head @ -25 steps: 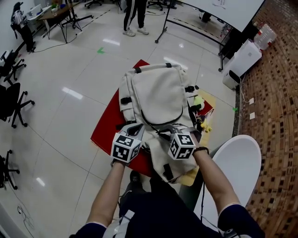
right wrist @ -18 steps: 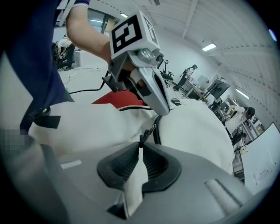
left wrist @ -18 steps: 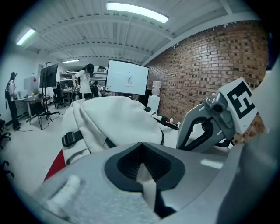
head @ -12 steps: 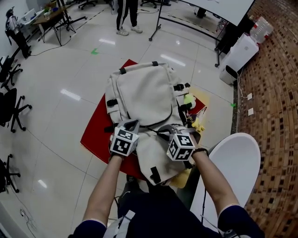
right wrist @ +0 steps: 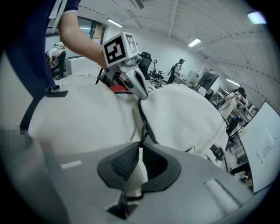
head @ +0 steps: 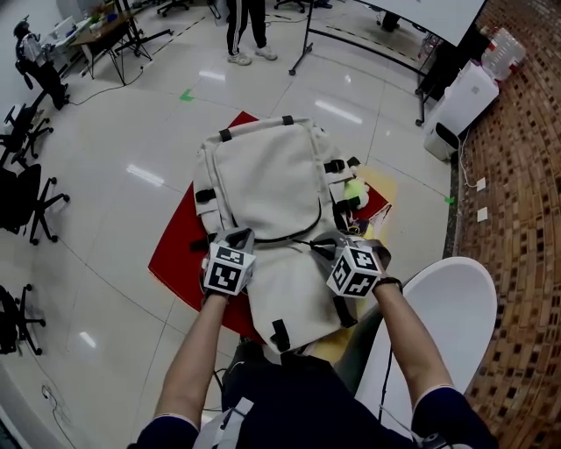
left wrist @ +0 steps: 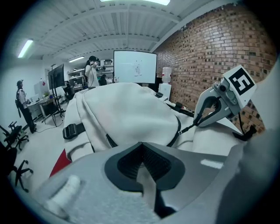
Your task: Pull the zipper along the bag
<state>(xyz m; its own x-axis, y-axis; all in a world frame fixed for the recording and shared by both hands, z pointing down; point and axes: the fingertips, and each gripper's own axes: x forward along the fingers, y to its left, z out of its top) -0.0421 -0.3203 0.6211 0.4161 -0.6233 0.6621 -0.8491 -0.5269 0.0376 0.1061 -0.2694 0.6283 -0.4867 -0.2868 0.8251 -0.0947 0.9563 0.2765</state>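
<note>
Boxy cream fabric backpack, curved dark zipper

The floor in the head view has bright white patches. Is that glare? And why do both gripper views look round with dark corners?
Head view: yes, that is glare, with overhead lights bouncing off the glossy floor. Left gripper view: the wide-angle lens bends the brick wall and leaves the corners black. Right gripper view: it has the same round dark rim, and a ceiling light looks smeared at the edge.

Backpack flat on mat, mat on floor – zipper across backpack's near half; chair right, person far behind.
</note>
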